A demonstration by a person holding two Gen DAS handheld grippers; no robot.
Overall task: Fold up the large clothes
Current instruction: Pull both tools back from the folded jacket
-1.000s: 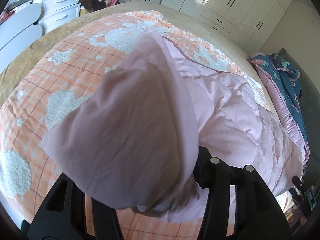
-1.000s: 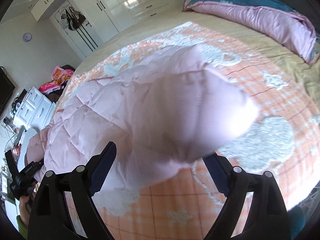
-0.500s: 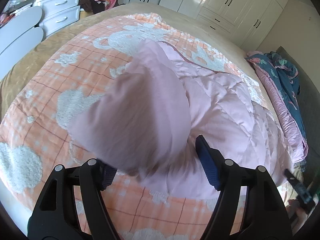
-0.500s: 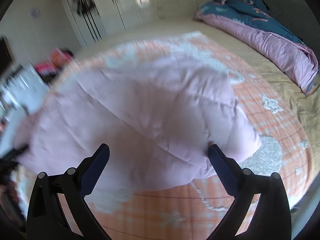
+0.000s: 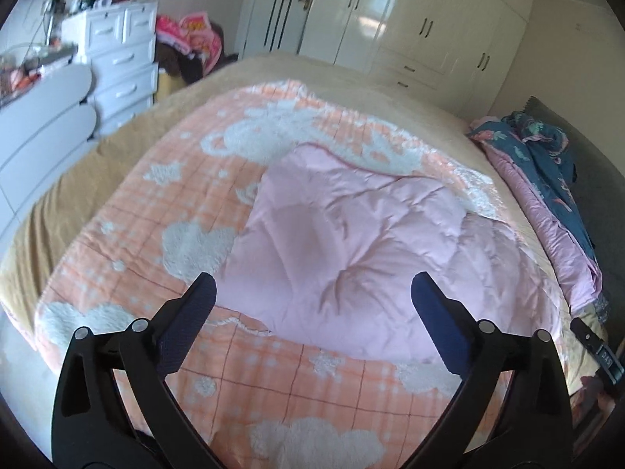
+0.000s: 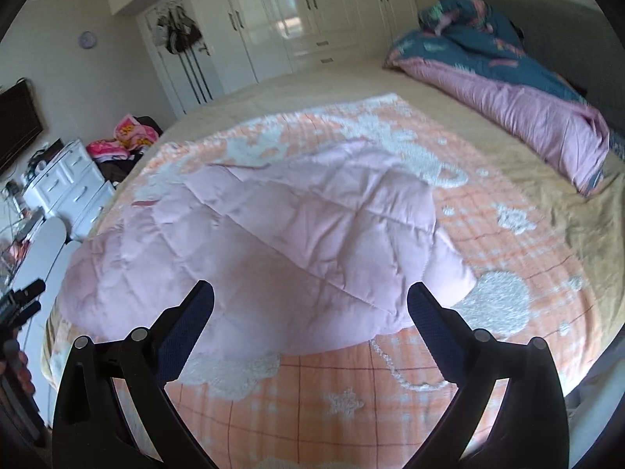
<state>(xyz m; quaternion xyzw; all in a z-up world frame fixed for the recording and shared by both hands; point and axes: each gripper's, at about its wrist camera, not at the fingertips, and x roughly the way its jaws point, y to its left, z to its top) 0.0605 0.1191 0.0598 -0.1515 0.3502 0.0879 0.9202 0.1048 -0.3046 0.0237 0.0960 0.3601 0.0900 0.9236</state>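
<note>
left gripper jaws opening, nothing between them | right gripper spread wide, empty | pink quilted coat lies bunched mid-blanket, toward the bed's near edge | next: I'd grab both outer corners, smooth flat, fold evenly.

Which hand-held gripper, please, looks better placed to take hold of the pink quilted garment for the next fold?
Probably the right hand-held gripper: the pink quilted garment has a loose corner just beyond its right fingertip. The left hand-held gripper, its jaws opening with nothing between them, faces only a rounded folded edge.
</note>
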